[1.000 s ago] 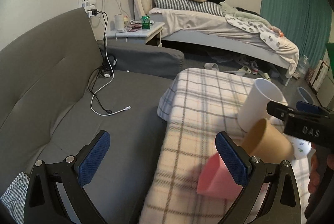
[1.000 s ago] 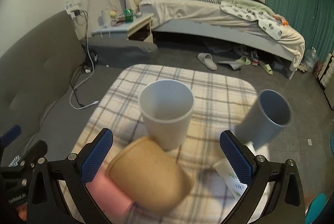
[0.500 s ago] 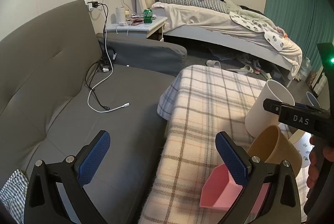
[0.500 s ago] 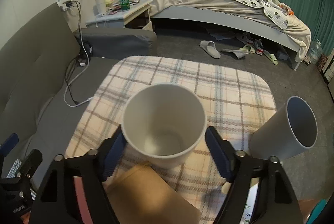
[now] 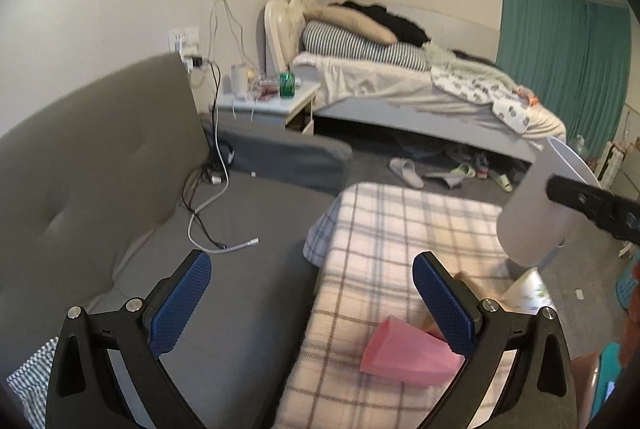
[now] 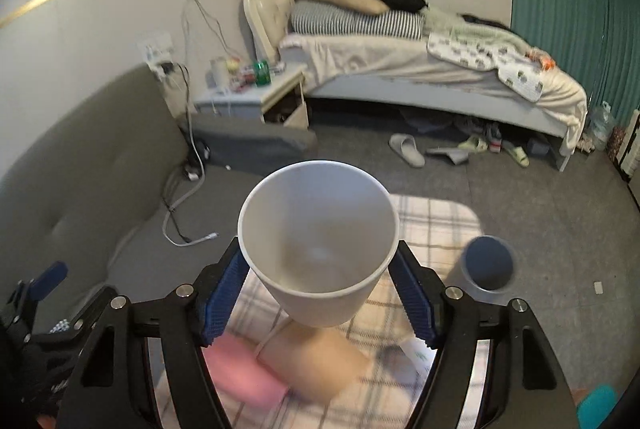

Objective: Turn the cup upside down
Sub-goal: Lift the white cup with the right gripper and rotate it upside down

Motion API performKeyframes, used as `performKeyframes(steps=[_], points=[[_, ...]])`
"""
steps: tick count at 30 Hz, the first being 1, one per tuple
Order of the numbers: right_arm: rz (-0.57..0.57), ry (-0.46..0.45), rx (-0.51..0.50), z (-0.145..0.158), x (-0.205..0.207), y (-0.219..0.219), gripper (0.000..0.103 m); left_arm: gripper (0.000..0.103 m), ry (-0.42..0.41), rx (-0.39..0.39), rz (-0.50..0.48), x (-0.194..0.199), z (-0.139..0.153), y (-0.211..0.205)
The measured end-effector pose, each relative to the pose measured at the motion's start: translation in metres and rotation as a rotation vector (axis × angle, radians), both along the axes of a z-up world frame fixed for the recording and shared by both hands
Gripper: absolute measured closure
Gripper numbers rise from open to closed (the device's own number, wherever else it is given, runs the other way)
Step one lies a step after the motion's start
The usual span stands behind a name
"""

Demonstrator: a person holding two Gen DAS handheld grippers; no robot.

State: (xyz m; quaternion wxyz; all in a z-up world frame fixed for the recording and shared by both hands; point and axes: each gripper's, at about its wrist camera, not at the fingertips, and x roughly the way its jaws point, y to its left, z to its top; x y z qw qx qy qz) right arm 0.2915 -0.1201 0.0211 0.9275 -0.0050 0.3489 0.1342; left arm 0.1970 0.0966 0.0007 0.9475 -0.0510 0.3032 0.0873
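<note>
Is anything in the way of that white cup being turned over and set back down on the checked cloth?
The right gripper already holds the white cup in the air. Right under it lie a tan cup and a pink cup on their sides; the plaid cloth farther out looks bare.

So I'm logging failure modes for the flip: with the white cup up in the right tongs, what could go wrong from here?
1. The right tongs pinch the white cup only by its smooth tapered sides, so it may slip as it turns.
2. The tan cup and pink cup lie right below; setting down there could knock them.
3. The plaid cloth looks soft, so an upturned cup may tip.
</note>
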Motion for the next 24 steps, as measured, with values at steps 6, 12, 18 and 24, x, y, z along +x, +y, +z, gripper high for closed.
performKeyframes(steps=[6, 12, 18, 24], points=[[0.016, -0.014, -0.003, 0.032, -0.087, -0.017, 0.032, 0.000, -0.040, 0.032, -0.029, -0.060, 0.028, -0.009], [0.007, 0.034, -0.025, 0.019, -0.178, -0.030, 0.032, 0.000, -0.001, 0.022, -0.043, -0.125, 0.023, -0.010], [0.031, 0.183, -0.047, -0.043, -0.237, -0.027, 0.032, 0.000, 0.049, 0.003, -0.024, -0.167, -0.014, -0.012], [0.047, 0.321, -0.058, -0.097, -0.247, -0.021, 0.032, 0.000, 0.143, -0.033, -0.015, -0.175, -0.056, -0.012]])
